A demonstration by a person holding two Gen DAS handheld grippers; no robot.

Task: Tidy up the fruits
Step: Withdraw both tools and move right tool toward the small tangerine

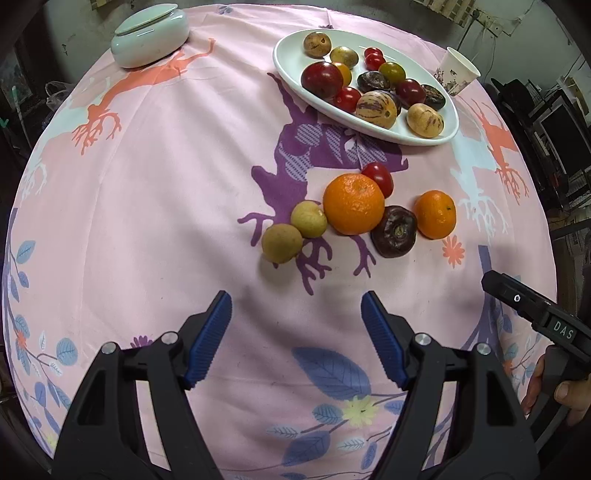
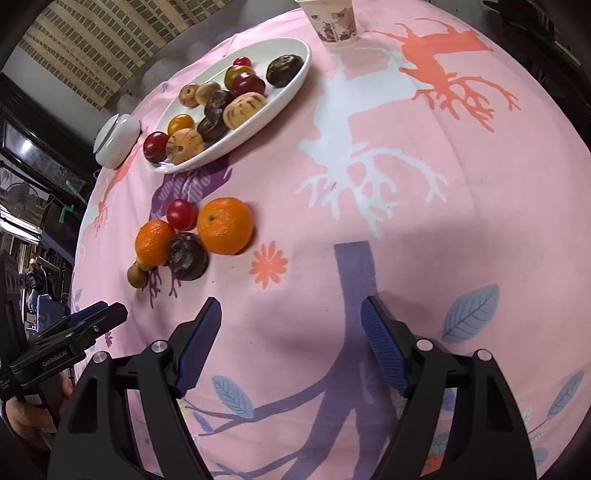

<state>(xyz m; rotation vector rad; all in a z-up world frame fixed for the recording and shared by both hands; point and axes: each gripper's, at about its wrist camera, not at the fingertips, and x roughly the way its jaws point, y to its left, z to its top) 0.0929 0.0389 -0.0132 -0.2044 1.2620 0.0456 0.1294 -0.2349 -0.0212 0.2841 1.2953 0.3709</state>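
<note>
Left wrist view takes in the pink printed tablecloth (image 1: pixel 147 221) across the whole table, and on it, from big to small: the white oval plate (image 1: pixel 295 88) at the far side, already heaped with small tomatoes, striped melons and dark fruits; the pale lidded dish (image 1: pixel 149 35) at the far left; the paper cup (image 1: pixel 456 72) beyond the plate.

Six fruits lie loose on the cloth, near the plate but apart from it. The large orange (image 1: pixel 354 204) sits mid-cluster, touching the cherry tomato (image 1: pixel 378 178) behind it. The small orange (image 1: pixel 435 214) is to its right, the dark purple fruit (image 1: pixel 394 231) wedged between the two. Two tan round fruits (image 1: pixel 295 230) touch each other at the left end.

The left gripper (image 1: pixel 296 338) hovers short of the cluster, jaws spread wide and empty. The right gripper (image 2: pixel 291 341) is likewise released and holds nothing.

The step in hand looks like collecting a loose fruit for the plate. An end fruit is probably the cleaner pick: the tan ones for the left tongs, the small orange for the right. Centre the pads across the widest part, close gently since round skins roll, and lift straight up so neighbours stay put.

Readable writing: "DAS" on the right tool's body in the left wrist view; "GenRobot.AI" on the left tool's body in the right wrist view.
</note>
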